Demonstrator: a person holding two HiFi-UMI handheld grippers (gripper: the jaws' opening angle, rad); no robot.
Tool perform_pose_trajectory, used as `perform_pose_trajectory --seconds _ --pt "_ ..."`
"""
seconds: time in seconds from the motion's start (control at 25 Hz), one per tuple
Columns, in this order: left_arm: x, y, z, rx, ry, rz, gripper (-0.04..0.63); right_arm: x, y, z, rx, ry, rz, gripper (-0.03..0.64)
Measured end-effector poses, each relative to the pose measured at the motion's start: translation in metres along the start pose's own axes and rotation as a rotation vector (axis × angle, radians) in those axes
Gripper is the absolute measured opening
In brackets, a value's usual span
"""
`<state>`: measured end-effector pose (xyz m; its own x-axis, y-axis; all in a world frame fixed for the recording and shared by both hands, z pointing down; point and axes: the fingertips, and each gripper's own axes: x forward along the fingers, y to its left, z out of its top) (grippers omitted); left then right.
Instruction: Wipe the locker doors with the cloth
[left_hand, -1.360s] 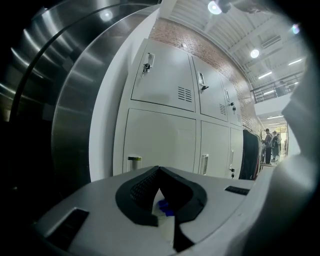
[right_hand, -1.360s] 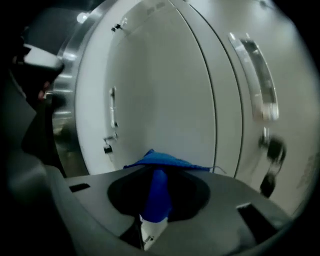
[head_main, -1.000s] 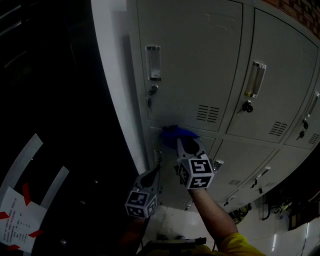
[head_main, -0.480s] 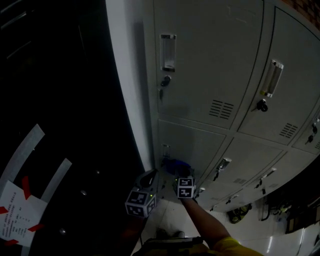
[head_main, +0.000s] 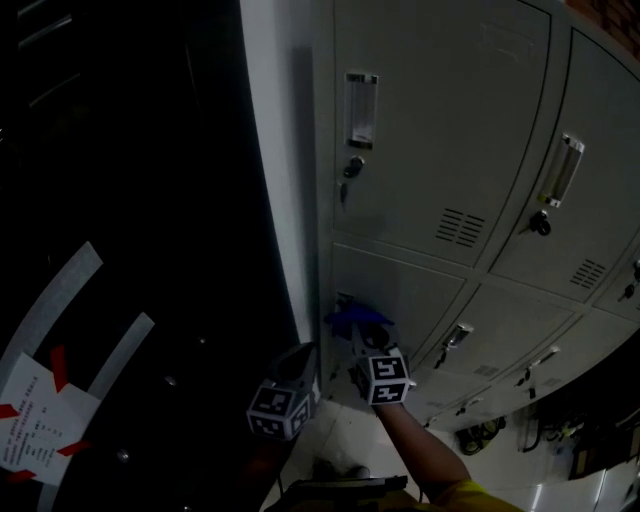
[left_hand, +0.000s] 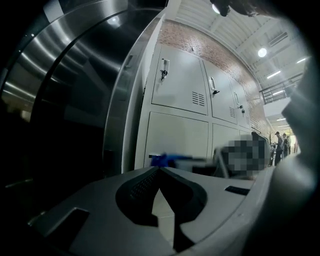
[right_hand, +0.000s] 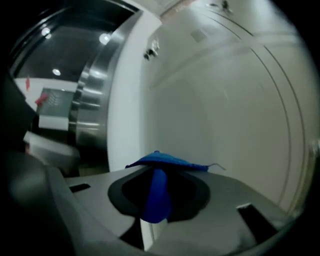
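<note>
A bank of grey locker doors (head_main: 440, 150) fills the right of the head view. The blue cloth (head_main: 355, 318) is pressed against the lower-left door (head_main: 400, 290), with my right gripper (head_main: 362, 335) shut on it. In the right gripper view the cloth (right_hand: 159, 185) is pinched between the jaws and spreads against the door (right_hand: 225, 115). My left gripper (head_main: 300, 352) hangs lower left of it, away from the doors, shut and holding nothing. Its own view shows the jaw tips (left_hand: 160, 169) meeting, with the cloth (left_hand: 165, 160) beyond.
A white pillar edge (head_main: 285, 200) borders the lockers on the left, with a dark metal panel (head_main: 130, 200) beyond it. Door handles (head_main: 360, 110) and key locks (head_main: 352, 167) stick out of the doors. A paper notice (head_main: 40, 420) with red marks is at bottom left. People stand far off (left_hand: 280, 145).
My right gripper has carried the cloth down from the top edge of the lower-left door to its left side. The left gripper has hardly moved.
</note>
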<state>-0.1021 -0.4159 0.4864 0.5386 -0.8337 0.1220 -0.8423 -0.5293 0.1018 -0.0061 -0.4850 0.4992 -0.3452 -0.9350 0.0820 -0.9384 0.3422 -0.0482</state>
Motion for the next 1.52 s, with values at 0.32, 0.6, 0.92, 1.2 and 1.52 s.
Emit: perform_pose_trajectory --seconds 0.32,0.6,0.92,1.2,1.52 --pt "0.003 0.002 0.010 0.005 -0.029 0.015 0.000 0.036 0.018 0.162 -0.085 -0.151 -0.027 0.091" --pt "0.047 0.021 -0.004 0.003 0.007 0.047 0.000 0.038 -0.003 0.011 -0.053 -0.034 -0.064 0.089" --pt "0.056 0.020 -0.049 -0.010 0.092 0.031 0.000 0.045 -0.022 -0.149 0.005 0.031 -0.060 0.086" --pt "0.061 0.010 -0.064 -0.012 0.129 0.011 0.000 0.071 -0.008 -0.220 -0.097 0.210 -0.012 0.083" --pt "0.054 0.005 -0.064 -0.011 0.144 0.000 0.000 0.038 0.005 -0.208 0.026 0.239 -0.006 0.083"
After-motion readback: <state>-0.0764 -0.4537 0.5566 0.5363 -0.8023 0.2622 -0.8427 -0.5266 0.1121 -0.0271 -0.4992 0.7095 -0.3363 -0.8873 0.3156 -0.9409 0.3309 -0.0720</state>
